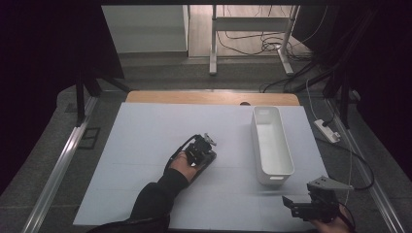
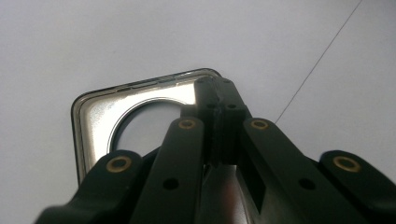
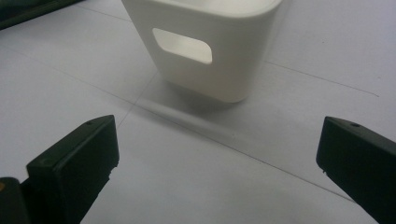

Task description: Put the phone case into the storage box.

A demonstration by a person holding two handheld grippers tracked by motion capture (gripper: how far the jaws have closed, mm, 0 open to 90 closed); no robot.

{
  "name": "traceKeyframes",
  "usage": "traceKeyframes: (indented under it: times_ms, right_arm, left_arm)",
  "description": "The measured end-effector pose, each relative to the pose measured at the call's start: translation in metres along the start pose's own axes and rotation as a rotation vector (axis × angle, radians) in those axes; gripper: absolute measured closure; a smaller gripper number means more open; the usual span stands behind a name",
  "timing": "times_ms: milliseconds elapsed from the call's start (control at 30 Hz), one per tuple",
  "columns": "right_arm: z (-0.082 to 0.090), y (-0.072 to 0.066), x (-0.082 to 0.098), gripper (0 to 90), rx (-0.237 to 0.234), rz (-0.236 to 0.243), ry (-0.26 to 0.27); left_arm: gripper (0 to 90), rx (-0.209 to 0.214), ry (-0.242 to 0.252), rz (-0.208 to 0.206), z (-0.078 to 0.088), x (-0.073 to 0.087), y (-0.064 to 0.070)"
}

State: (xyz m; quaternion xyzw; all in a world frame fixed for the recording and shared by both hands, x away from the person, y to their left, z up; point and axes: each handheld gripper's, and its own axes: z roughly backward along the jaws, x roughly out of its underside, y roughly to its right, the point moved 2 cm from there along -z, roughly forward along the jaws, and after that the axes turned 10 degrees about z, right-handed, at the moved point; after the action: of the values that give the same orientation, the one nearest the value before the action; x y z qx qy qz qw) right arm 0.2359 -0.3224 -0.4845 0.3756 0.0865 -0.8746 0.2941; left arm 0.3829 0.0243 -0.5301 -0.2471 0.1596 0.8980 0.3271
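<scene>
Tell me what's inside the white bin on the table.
Nothing shows inside the white bin: the high view looks down on bare white floor and walls. The strip just behind its near end wall is hidden.

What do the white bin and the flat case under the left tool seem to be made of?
Bin: likely moulded plastic, matte white, with rounded corners and a cut-out handle slot. Case: probably clear, glossy plastic or soft rubbery polymer; its dark rim and see-through back with a ring catch highlights. The left tool is shut on the case's edge, so stiffness stays unclear.
</scene>
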Motion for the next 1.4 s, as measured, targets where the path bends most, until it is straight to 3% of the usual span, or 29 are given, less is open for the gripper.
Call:
traceKeyframes:
  times_ms: [267, 367, 733, 1000, 1267, 1400]
  right_arm:
    - [0.000, 0.000, 0.000, 0.0, 0.001, 0.000, 0.000]
    - [0.000, 0.000, 0.000, 0.0, 0.001, 0.000, -0.001]
    - [-0.001, 0.000, 0.000, 0.0, 0.003, 0.002, -0.005]
    - [-0.001, 0.000, 0.000, 0.0, 0.004, 0.001, -0.008]
    - [-0.001, 0.000, 0.000, 0.0, 0.003, -0.003, -0.010]
    - [-0.001, 0.001, 0.000, 0.0, 0.005, -0.004, -0.010]
  left_arm:
    - [89.1, 0.014, 0.018, 0.017, 0.015, 0.001, -0.004]
    - [89.0, 0.035, 0.033, 0.035, 0.029, 0.003, -0.006]
    - [84.6, 0.033, 0.047, 0.079, 0.064, 0.018, -0.019]
    - [84.3, 0.015, 0.047, 0.101, 0.073, 0.025, -0.027]
    - [57.4, -0.021, 0.039, 0.156, 0.079, 0.030, -0.038]
    - [36.5, -0.033, 0.038, 0.168, 0.082, 0.033, -0.044]
